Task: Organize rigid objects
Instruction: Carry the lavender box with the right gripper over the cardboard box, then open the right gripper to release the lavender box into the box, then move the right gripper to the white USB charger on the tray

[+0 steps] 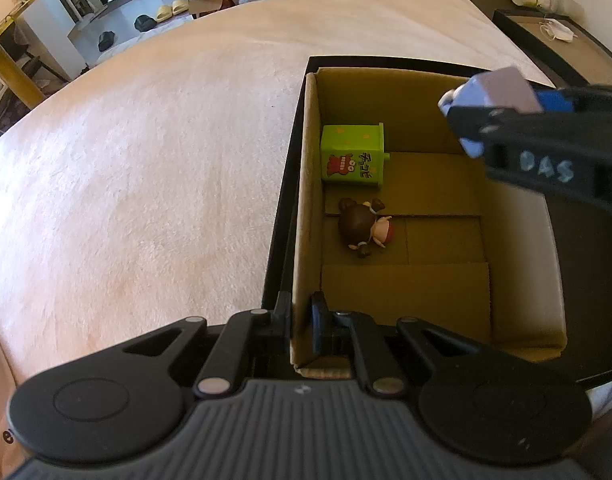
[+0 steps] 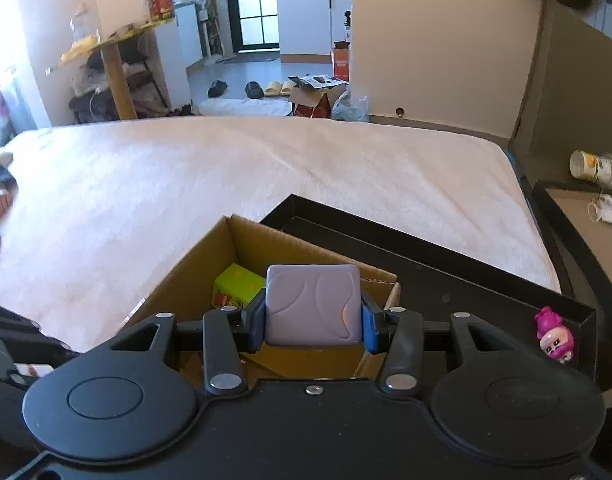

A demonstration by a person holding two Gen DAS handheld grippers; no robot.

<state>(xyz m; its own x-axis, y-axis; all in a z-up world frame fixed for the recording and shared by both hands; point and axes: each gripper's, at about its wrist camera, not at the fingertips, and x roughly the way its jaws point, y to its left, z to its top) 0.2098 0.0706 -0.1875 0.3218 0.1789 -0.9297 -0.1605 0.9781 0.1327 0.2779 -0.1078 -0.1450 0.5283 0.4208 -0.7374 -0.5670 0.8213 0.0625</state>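
An open cardboard box (image 1: 306,200) stands inside a black tray (image 1: 283,200) on the bed. A green printed carton (image 1: 352,156) and a small brown-haired doll (image 1: 366,226) lie on the box's floor. My left gripper (image 1: 301,320) is shut on the box's near left wall, one finger outside it and one inside. My right gripper (image 2: 313,312) is shut on a lavender cube (image 2: 313,306) and hangs over the cardboard box (image 2: 306,244), with the green carton (image 2: 237,290) below and to the left of it. From the left wrist, the cube (image 1: 502,88) shows above the box's far right corner.
A pink toy figure (image 2: 554,334) lies in the black tray (image 2: 426,236) to the right of the box. The pale blanket (image 1: 145,160) spreads wide to the left and beyond. A bedside table (image 2: 586,232) with cups and a face mask stands at the right.
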